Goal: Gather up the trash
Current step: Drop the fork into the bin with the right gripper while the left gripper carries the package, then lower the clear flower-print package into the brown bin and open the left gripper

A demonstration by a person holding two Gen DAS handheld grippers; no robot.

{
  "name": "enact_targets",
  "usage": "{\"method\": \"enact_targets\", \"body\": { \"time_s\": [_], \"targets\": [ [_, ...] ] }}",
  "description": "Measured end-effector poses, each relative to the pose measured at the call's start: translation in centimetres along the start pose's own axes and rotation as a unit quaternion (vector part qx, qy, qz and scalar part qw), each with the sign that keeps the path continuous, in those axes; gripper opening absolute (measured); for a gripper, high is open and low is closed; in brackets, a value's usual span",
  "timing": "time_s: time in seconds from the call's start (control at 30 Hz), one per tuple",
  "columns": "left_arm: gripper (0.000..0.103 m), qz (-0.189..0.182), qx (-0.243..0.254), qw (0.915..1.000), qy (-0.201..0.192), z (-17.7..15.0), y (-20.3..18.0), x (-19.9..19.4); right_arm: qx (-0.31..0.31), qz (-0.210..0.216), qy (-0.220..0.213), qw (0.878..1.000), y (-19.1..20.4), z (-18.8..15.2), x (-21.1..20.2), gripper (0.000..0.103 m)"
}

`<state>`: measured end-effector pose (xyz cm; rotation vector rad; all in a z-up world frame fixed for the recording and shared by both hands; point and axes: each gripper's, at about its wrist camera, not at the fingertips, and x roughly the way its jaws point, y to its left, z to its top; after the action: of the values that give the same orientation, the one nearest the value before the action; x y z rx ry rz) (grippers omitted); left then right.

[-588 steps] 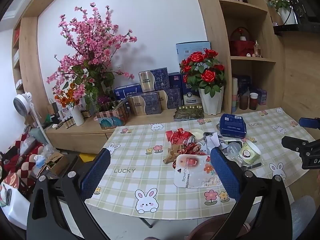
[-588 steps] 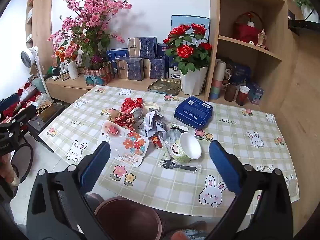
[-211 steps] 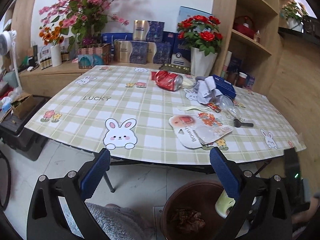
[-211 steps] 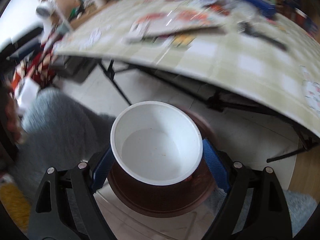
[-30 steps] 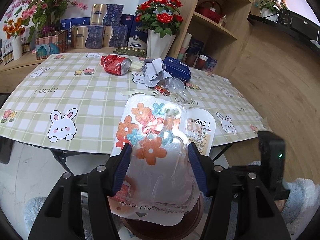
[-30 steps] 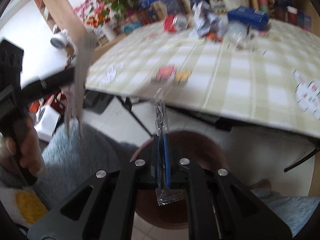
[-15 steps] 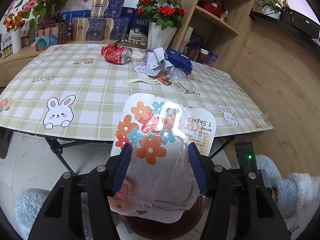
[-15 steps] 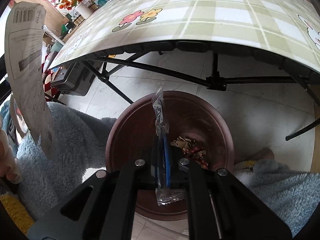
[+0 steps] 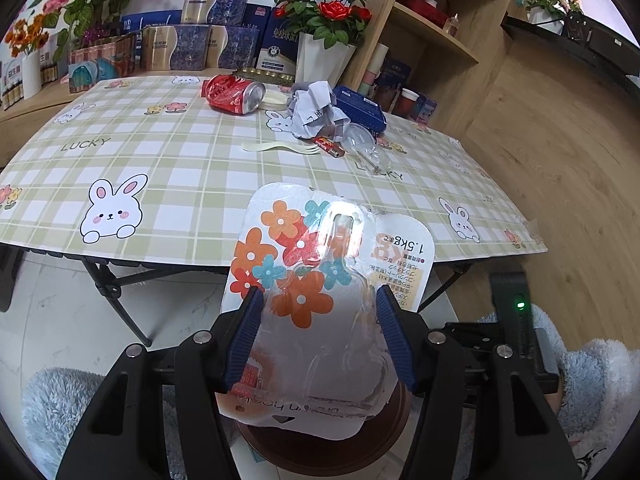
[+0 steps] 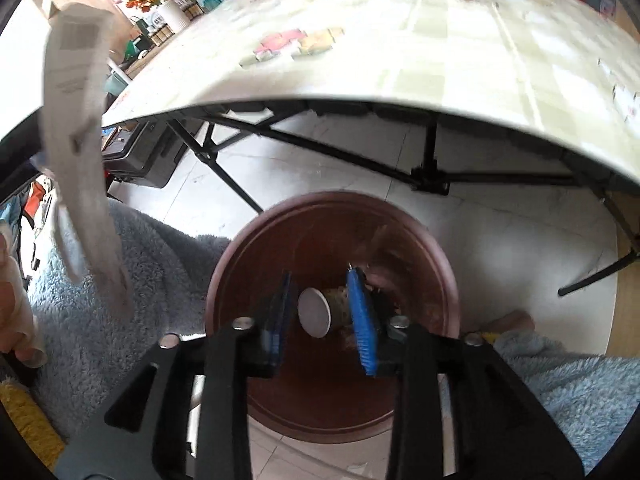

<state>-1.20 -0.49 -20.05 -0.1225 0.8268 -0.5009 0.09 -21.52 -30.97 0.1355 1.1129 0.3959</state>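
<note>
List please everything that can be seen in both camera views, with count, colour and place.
Blister pack: one, clear plastic on flowered card, between the left gripper's pads, above the bin.
Bin: one, dark brown, on the floor under the table edge; a cup lies inside.
Table: one, green-white checked cloth with rabbits.
Can: one, red, crushed, far part of the table.
Paper: one crumpled white ball, right of the can.
Fork: one, cream, mid-table.
Box: one, blue, behind the paper.
Roses: one red bunch in a white vase, beyond the table.
Left gripper: black, blue pads, shut on the pack.
Right gripper: jaws just opened, empty, over the bin.
</note>
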Motion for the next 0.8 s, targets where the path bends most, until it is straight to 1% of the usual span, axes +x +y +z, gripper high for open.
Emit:
{"method": "enact_targets", "body": {
  "time_s": [0.03, 0.07, 0.1, 0.13, 0.27, 0.47, 0.57, 0.67, 0.73, 0.8],
  "targets": [
    [0.057, 0.0, 0.001, 1.0, 0.001, -0.1, 0.0, 0.0, -0.005, -0.006, -0.014, 1.0, 0.2, 0.1, -0.6, 0.069],
    [0.057, 0.0, 0.001, 1.0, 0.001, -0.1, -0.1, 0.1, -0.01, -0.011, -0.029, 0.999, 0.4, 0.2, -1.2, 0.078],
    [0.057, 0.0, 0.002, 1.0, 0.001, -0.1, -0.1, 0.1, -0.019, -0.019, -0.051, 0.998, 0.7, 0.3, -2.1, 0.092],
    [0.057, -0.001, 0.002, 1.0, 0.0, -0.1, -0.1, 0.0, -0.028, -0.027, -0.068, 0.997, 1.0, 0.4, -2.8, 0.095],
    [0.057, 0.0, 0.001, 1.0, 0.0, -0.1, -0.1, 0.1, -0.059, -0.064, -0.113, 0.99, 1.8, 0.8, -4.9, 0.097],
    [0.057, 0.0, -0.001, 1.0, 0.005, -0.2, 0.0, 0.3, -0.075, -0.113, -0.169, 0.976, 1.7, 1.2, -7.4, 0.097],
    [0.057, -0.001, 0.003, 0.9999, 0.012, -0.3, -0.2, 0.6, -0.065, -0.136, -0.198, 0.968, 0.6, 1.5, -8.7, 0.097],
    [0.057, -0.004, 0.012, 0.9997, 0.022, -0.4, -0.6, 1.2, -0.042, -0.17, -0.224, 0.959, -0.8, 1.6, -9.5, 0.097],
    [0.057, -0.007, 0.023, 0.9992, 0.033, -0.7, -1.0, 1.8, -0.02, -0.18, -0.244, 0.953, -1.8, 1.3, -10.0, 0.097],
    [0.057, -0.01, 0.033, 0.9983, 0.047, -1.0, -1.3, 2.5, -0.007, -0.189, -0.254, 0.948, -2.5, 1.0, -10.2, 0.097]
  ]
}}
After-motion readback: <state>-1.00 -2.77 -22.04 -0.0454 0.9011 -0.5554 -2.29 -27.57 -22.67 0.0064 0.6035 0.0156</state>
